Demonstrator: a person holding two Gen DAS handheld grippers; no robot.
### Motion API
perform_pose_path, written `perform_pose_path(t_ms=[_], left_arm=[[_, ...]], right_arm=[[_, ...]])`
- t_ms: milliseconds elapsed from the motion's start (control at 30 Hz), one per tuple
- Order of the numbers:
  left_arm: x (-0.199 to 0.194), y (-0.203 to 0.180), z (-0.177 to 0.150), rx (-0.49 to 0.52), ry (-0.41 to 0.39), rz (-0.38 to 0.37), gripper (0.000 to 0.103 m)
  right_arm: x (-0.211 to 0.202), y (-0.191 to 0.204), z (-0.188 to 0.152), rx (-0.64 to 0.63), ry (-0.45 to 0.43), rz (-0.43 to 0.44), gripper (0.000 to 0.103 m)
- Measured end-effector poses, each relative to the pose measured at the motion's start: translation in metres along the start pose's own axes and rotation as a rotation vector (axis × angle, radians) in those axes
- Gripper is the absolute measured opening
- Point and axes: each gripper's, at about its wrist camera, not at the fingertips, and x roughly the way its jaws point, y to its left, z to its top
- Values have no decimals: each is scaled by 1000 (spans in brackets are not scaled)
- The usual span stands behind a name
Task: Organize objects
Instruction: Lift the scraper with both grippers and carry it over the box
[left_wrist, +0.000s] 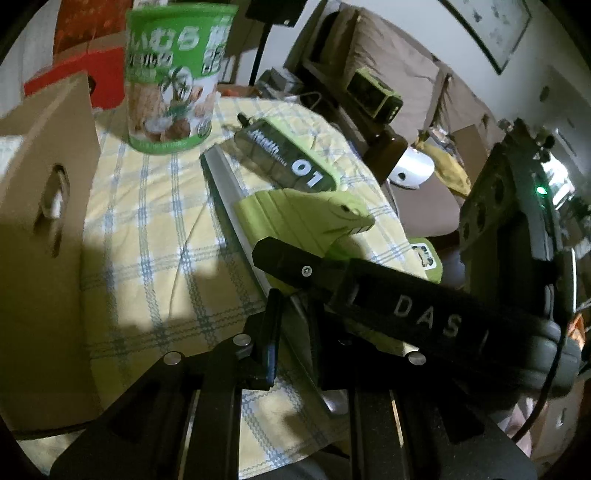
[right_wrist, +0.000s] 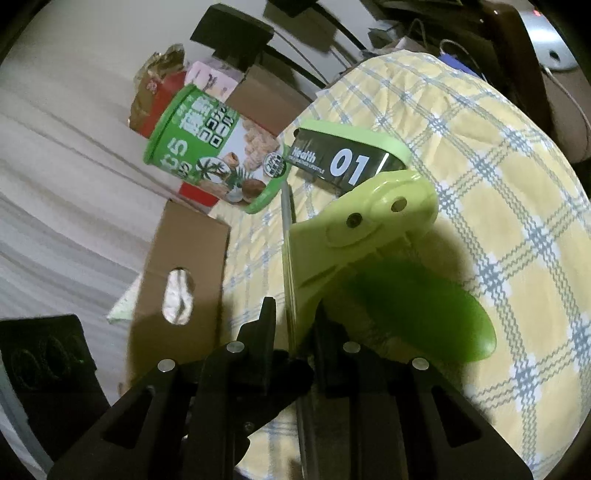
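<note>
A light green plastic tool with a long metal strip lies on the yellow checked cloth. My left gripper is shut on the near end of that strip. A black finger of the right gripper crosses over the tool's body from the right. In the right wrist view the tool stands on edge, its paddle-shaped handle to the right. My right gripper is shut on the tool's thin edge.
A green snack can stands behind the tool. A black and green box marked 01 lies beside it. A cardboard box with a handle hole stands left. Red cartons sit at the back.
</note>
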Motion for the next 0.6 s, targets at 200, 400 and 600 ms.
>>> perform_pose_path(t_ms=[200, 400, 600], left_arm=[[-24, -9, 4, 24, -44, 8, 13], [-59, -3, 9, 12, -93, 19, 13], [-98, 13, 13, -12, -147, 36, 13]], right_arm=[[-15, 25, 5, -48, -16, 4, 19], [-20, 62, 6, -117, -11, 24, 19], [-16, 108, 3, -197, 0, 50, 19]])
